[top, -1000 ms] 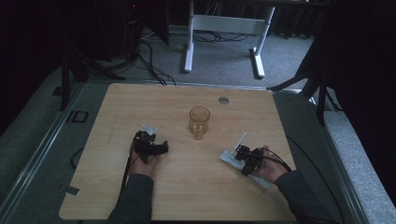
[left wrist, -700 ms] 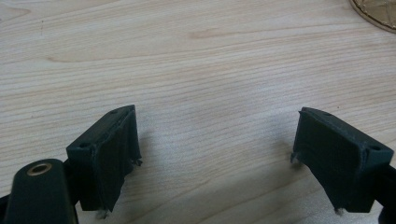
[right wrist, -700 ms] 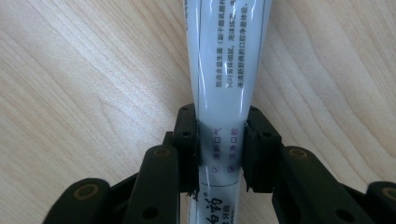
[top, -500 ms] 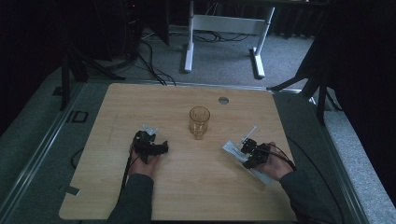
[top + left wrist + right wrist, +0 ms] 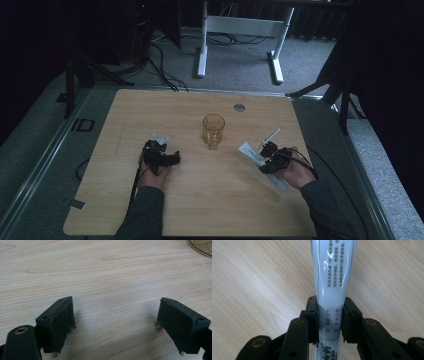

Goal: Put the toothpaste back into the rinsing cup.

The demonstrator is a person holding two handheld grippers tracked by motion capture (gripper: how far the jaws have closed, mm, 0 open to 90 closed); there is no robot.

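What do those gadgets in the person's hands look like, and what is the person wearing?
Both are black plastic tools: the left gripper has two blocky jaws with flat pads, the right gripper has round rivet holes on its linkage arms. A black cable trails from the left one. The sleeves are dark grey.

A pale wooden worktop [image 5: 150, 210] with rounded corners stands on a grey carpeted floor [image 5: 30, 145]. A small round grey cap [image 5: 239, 107] sits in the worktop near its far edge. Beyond it, on the floor, stands the white frame of another table [image 5: 235, 25], with two long feet reaching toward the worktop. Black cables [image 5: 160, 65] trail across the carpet at far left. Dark stand legs [image 5: 330, 87] rise at far right, more at far left. The room's far side and both sides lie in deep shadow; the light falls dimly on worktop and carpet.
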